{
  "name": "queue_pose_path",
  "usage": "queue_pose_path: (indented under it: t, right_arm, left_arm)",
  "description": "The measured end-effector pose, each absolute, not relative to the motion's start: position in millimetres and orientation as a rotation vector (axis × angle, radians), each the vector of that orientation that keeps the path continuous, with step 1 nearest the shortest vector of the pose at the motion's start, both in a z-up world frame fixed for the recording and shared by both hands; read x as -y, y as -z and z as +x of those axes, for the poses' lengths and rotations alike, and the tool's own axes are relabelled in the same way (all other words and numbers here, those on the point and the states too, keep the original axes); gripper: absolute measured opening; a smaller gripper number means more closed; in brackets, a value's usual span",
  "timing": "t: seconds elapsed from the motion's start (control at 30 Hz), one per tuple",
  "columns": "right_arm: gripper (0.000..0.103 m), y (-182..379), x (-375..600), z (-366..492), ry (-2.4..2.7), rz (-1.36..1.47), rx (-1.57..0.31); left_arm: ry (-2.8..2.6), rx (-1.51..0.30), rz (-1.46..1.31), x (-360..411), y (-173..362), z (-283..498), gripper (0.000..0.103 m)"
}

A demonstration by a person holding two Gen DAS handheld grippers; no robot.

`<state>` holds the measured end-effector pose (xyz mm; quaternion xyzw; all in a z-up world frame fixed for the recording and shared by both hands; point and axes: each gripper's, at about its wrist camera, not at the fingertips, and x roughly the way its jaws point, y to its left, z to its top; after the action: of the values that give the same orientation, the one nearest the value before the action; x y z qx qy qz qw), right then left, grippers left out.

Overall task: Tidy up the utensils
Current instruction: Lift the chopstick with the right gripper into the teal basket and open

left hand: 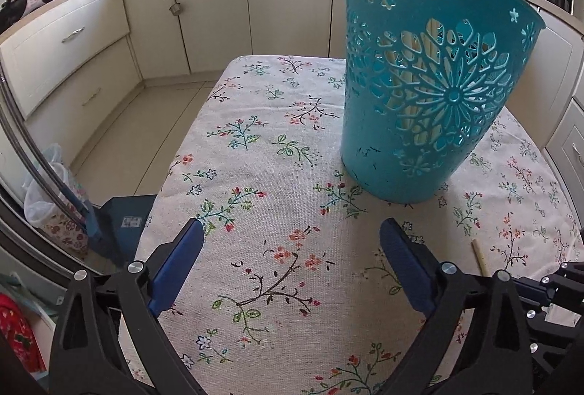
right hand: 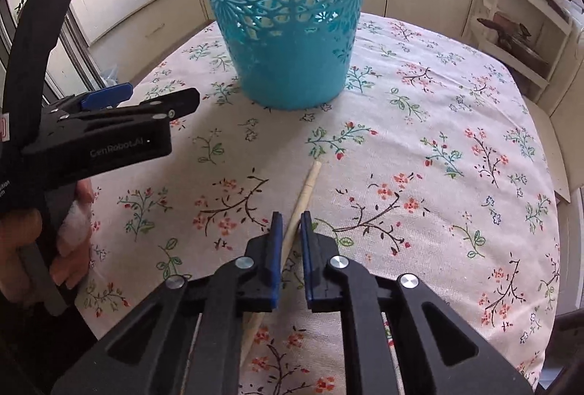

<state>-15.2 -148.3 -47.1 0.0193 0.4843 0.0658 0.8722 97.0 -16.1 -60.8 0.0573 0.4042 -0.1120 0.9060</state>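
**Right jaws on a chopstick, left jaws wide**

My right gripper [right hand: 291, 225] has its blue pads pinched on a pale wooden chopstick [right hand: 303, 192] that lies on the floral cotton tablecloth [right hand: 438, 176], its tip aimed toward the teal plastic basket with flower cut-outs [right hand: 288, 41]; my left gripper [left hand: 292, 231] stands wide apart over bare cloth with nothing between its fingers; the basket stands upright on the table, pale sticks showing through its cut-outs.

The teal basket [left hand: 430, 96] blocks the far side; bare tablecloth [left hand: 277, 176] lies open beside it
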Motion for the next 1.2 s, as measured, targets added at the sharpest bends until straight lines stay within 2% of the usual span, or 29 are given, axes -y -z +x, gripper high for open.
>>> queue_pose_path:
  t: [0.2, 0.4, 0.67, 0.8, 0.97, 1.2]
  right_arm:
    - [0.006, 37.7, 177.7, -26.5, -0.205, 0.354, -0.966]
    - [0.006, -10.9, 208.5, -42.5, -0.285, 0.579, -0.766]
    - [0.006, -122.9, 204.3, -4.5, -0.292, 0.537, -0.399]
    - [0.006, -155.0, 190.9, 32.9, -0.205, 0.461, -0.266]
    - [0.006, -155.5, 181.6, 77.0, -0.03, 0.377, -0.177]
    - [0.006, -115.4, 179.6, 107.6, 0.015, 0.319, -0.303]
  left_arm:
    - [0.241, -0.851, 0.1, 13.6, 62.8, 99.9, 0.094]
    - [0.246, -0.859, 0.113, 15.8, 64.5, 100.5, 0.094]
    - [0.242, -0.858, 0.114, 16.1, 64.4, 99.7, 0.094]
    - [0.244, -0.857, 0.107, 14.8, 63.6, 99.3, 0.094]
    - [0.247, -0.852, 0.092, 11.8, 61.9, 99.3, 0.094]
    - [0.258, -0.847, 0.08, 10.0, 61.3, 99.3, 0.094]
